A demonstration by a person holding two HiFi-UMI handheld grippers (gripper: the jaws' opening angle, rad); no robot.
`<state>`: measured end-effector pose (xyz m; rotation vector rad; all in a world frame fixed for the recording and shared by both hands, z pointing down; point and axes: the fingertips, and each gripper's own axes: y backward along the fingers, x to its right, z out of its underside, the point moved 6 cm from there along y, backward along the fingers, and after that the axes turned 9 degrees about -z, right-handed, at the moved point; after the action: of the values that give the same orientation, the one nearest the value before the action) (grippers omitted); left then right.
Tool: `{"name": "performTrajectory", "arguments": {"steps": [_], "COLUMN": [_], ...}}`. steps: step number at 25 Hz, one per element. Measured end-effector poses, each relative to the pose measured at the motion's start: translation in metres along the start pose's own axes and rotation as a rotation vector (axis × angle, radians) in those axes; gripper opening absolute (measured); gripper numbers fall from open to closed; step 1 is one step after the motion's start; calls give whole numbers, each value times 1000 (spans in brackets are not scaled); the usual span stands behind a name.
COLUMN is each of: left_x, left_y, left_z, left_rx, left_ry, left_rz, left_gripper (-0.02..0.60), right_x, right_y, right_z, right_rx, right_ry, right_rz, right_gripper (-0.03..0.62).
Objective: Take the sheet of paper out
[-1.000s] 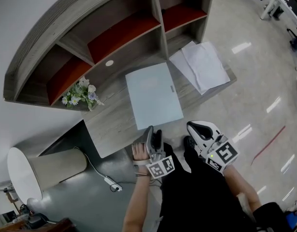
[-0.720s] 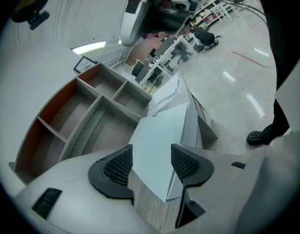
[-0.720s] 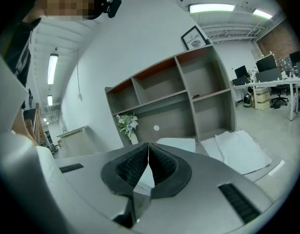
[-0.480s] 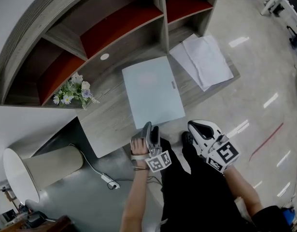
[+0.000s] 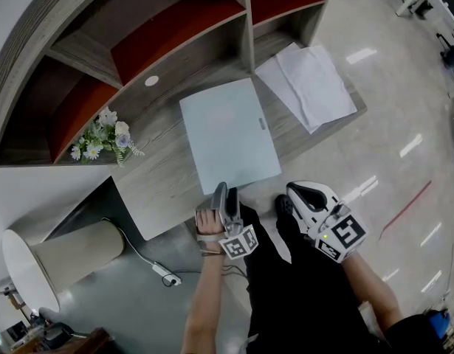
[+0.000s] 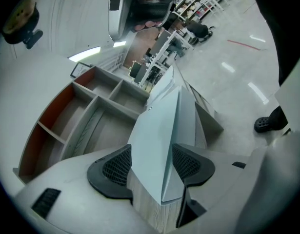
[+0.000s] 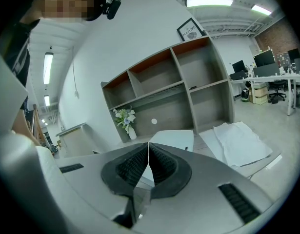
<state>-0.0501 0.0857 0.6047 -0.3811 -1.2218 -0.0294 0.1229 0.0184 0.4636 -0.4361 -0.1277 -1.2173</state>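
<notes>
Lowered since the earlier frame, the left gripper (image 5: 225,198) has closed in on the near edge of the pale blue-grey flat folder (image 5: 227,135) on the grey wood-grain desk (image 5: 156,186). Its jaws have just been opening and now stand wide, with the folder's corner between the pads, untouched. Just right of them, the right gripper (image 5: 300,196) hangs with fingers pressed together, empty. No sheet of paper shows at the fingers; it is presumably inside the folder, so gripping the cover looks next.
</notes>
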Motion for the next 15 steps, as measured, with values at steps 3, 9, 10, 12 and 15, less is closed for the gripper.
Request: {"name": "performTrajectory", "arguments": {"steps": [3, 9, 10, 12, 15], "left_x": [-1, -1, -1, 1, 4], "left_y": [0, 1, 2, 2, 2], "left_z": [-2, -5, -5, -6, -5], "left_rx": [12, 39, 42, 42, 25], "left_ry": [1, -18, -30, -51, -52], "left_rz": [-30, -87, -102, -127, -147], "left_gripper": [257, 256, 256, 250, 235], "right_x": [0, 1, 2, 4, 6], "right_y": [0, -3, -4, -6, -10], "right_z": [4, 9, 10, 13, 17], "right_rx": [-8, -12, -13, -22, -35], "right_ry": [-9, -11, -10, -11, -13], "right_rz": [-1, 3, 4, 6, 13], "right_gripper": [14, 14, 14, 14, 14]}}
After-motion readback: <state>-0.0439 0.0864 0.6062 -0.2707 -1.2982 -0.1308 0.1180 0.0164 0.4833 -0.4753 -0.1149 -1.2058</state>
